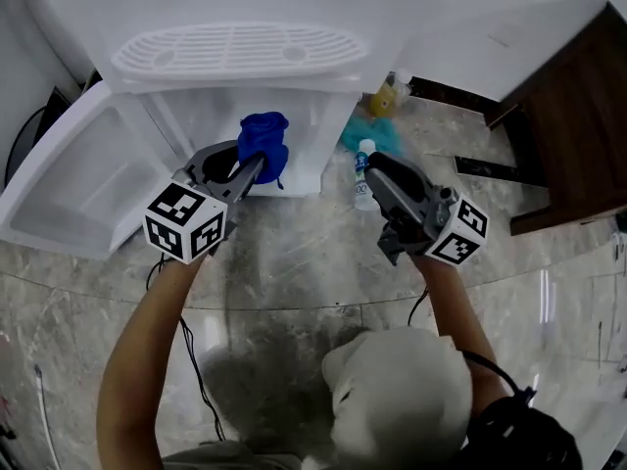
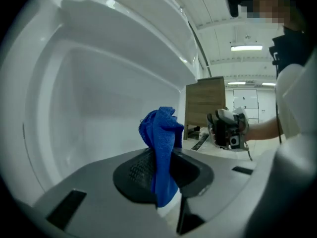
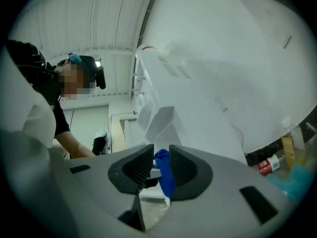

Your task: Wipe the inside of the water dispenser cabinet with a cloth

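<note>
Textured blue cloth [image 1: 263, 145]; glossy white plastic cabinet [image 1: 211, 116]; seemingly polished stone floor [image 1: 294, 262].

marble floor [image 1: 294, 258], dark wood cabinet [image 1: 573, 106]

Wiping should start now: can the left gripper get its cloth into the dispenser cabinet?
Probably yes. The cabinet door is swung wide open, the left gripper, shut on the blue cloth, sits right at the cabinet opening, and nothing shows in between.

The left gripper [image 1: 253, 172] is held forward with jaws clamped on the blue cloth [image 1: 263, 143], the right gripper [image 1: 377, 167] alongside with jaws slightly parted, empty.
</note>
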The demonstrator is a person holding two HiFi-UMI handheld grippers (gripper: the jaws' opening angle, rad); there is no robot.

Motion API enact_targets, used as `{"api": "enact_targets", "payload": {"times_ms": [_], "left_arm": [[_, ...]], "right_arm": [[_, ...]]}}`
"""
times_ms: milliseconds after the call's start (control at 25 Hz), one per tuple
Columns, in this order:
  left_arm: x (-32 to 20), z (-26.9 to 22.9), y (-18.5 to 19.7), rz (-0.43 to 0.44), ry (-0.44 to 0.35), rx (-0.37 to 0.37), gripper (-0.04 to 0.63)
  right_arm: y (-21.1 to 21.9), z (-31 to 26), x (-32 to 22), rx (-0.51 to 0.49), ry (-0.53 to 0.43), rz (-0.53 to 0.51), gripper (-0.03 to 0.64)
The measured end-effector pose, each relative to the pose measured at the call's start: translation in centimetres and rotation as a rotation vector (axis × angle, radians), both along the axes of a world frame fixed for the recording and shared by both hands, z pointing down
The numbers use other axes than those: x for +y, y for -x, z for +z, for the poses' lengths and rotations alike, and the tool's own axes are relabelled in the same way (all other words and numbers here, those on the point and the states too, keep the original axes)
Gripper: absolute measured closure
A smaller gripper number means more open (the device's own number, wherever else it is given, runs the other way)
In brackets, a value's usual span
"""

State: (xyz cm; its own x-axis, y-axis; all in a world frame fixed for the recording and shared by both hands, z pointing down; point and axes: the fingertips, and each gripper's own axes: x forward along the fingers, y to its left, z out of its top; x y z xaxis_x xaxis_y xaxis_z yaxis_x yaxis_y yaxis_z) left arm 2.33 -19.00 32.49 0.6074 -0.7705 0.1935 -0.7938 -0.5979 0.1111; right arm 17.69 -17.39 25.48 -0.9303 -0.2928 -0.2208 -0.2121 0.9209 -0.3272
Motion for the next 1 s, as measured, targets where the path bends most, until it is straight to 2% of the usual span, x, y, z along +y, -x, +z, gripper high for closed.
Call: {"api": "enact_targets", "payload": {"times_ms": [80,160,320,400,440,560,640,800,880,1000], "left_arm": [[-2.1,-0.5,-0.2,-0.012,-0.006,-0.029,0.522],[-3.3,-0.8,-0.3,-0.021,0.001,-0.037,0.522],[-3.3,-0.4,-0.7,-0.012,-0.021,-0.016,0.522],[-4.0,0.7,-0.5,0.000,-0.047,0.001,0.522],[-4.9,1.5,0.0,-0.014,-0.059,0.010,0.522],[-8.0,4.1,1.9,-0.128,-0.059,0.050,0.522],[-9.3,5.7,1.6,-0.159,-0.045,0.057,0.522],[-12.8,7.9,-0.1,-0.157,-0.019,0.023,0.522],[-14.6,8.6,-0.9,-0.160,-0.001,0.010,0.522],[-16.6,10.2,-2.4,-0.139,0.032,-0.080,0.522]], "right_arm": [[0.4,-0.7,-2.3,-0.023,-0.011,0.014,0.528],[1.2,-1.2,-3.7,0.006,-0.023,0.009,0.528],[0.7,-1.6,-4.6,0.013,-0.034,0.029,0.528],[0.4,-1.2,-4.6,0.047,-0.058,0.060,0.528],[0.4,-1.0,-4.7,0.069,-0.068,0.079,0.528],[-0.5,-0.4,-3.7,0.125,-0.045,0.123,0.529],[-2.2,0.2,-2.4,0.175,-0.020,0.160,0.531],[-6.1,0.2,-0.6,0.193,0.031,0.292,0.532],[-6.8,0.5,0.5,0.215,0.070,0.305,0.534],[-7.1,0.5,2.2,0.294,0.085,0.288,0.534]]}}
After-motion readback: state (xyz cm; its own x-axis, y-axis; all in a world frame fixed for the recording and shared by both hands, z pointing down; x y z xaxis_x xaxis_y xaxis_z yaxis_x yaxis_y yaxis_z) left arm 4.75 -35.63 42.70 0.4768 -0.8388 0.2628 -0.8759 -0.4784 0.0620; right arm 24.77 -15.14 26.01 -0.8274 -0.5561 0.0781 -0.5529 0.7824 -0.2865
